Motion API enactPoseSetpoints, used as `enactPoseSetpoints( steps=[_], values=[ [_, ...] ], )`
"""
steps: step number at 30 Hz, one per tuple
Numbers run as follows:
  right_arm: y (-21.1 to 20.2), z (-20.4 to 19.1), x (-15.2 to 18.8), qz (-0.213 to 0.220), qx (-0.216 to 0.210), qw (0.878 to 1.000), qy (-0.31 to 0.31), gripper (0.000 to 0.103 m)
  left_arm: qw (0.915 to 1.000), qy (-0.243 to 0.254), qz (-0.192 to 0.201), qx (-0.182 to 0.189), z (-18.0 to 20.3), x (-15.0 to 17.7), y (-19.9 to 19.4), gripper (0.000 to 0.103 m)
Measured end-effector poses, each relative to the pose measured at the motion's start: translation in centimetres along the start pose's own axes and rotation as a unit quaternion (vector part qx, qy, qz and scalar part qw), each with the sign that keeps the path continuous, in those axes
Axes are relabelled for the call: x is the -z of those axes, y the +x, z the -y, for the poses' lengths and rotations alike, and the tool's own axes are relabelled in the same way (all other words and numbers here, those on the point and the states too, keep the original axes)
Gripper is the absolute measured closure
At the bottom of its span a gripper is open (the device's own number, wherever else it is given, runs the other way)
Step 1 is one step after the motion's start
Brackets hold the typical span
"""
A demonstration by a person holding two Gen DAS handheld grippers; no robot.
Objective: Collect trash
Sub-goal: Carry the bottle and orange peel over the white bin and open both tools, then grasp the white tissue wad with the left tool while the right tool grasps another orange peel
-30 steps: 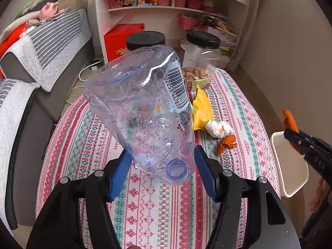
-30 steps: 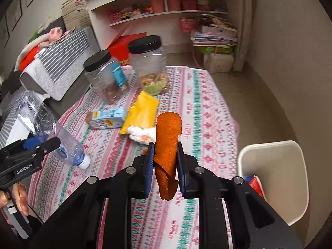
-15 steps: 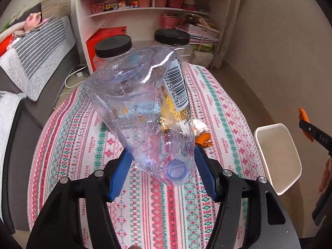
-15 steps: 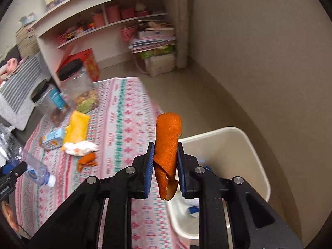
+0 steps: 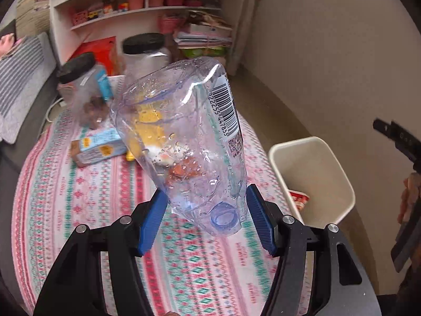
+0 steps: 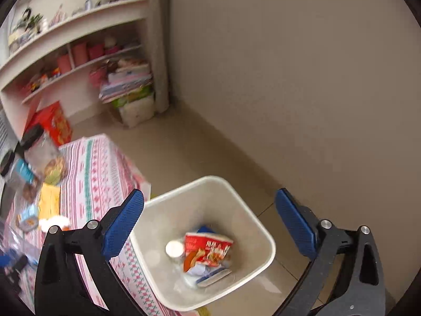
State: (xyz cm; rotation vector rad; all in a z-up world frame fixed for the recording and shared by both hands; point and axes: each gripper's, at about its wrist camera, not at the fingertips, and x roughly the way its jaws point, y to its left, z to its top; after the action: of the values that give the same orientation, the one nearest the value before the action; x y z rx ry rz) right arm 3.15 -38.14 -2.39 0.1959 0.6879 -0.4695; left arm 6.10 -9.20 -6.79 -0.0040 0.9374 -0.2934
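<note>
My left gripper (image 5: 206, 221) is clamped on a crumpled clear plastic bottle (image 5: 184, 142), neck toward me, above the pink patterned tablecloth (image 5: 79, 184). My right gripper (image 6: 209, 226) hangs spread wide and empty over the white plastic bin (image 6: 263, 258), where a red wrapper (image 6: 208, 248) lies.

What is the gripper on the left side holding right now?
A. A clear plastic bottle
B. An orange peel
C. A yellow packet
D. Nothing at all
A. In the left wrist view, the left gripper has its blue pads pressed on the neck end of a crumpled clear plastic bottle, held above the patterned tablecloth.
</note>
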Motion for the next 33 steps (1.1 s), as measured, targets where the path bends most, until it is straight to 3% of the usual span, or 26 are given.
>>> enactPoseSetpoints(
  steps=[18,21,26,31,33],
  values=[
    [-1.4,5.5,-1.9,0.023,0.016,0.995,0.095,0.007,0.9949,0.027,-0.038,0.089,13.6,-2.3,5.1,0.041],
    [-1.3,5.6,-2.0,0.022,0.016,0.994,0.102,0.007,0.9916,0.041,-0.061,0.107,15.0,-2.4,6.3,0.027],
    [-0.9,3.9,-2.0,0.013,0.006,0.997,0.078,0.007,0.9954,0.061,-0.052,0.054,12.9,-1.3,6.7,0.023],
    [-0.5,0.5,-1.8,0.001,-0.011,0.999,0.03,0.007,0.9963,0.066,-0.039,-0.039,7.5,-1.3,7.5,0.023],
    [-0.4,-1.0,-1.6,-0.002,-0.014,1.0,0.01,0.007,0.9955,0.063,-0.041,-0.058,5.5,-1.5,7.6,0.023]
  ],
)
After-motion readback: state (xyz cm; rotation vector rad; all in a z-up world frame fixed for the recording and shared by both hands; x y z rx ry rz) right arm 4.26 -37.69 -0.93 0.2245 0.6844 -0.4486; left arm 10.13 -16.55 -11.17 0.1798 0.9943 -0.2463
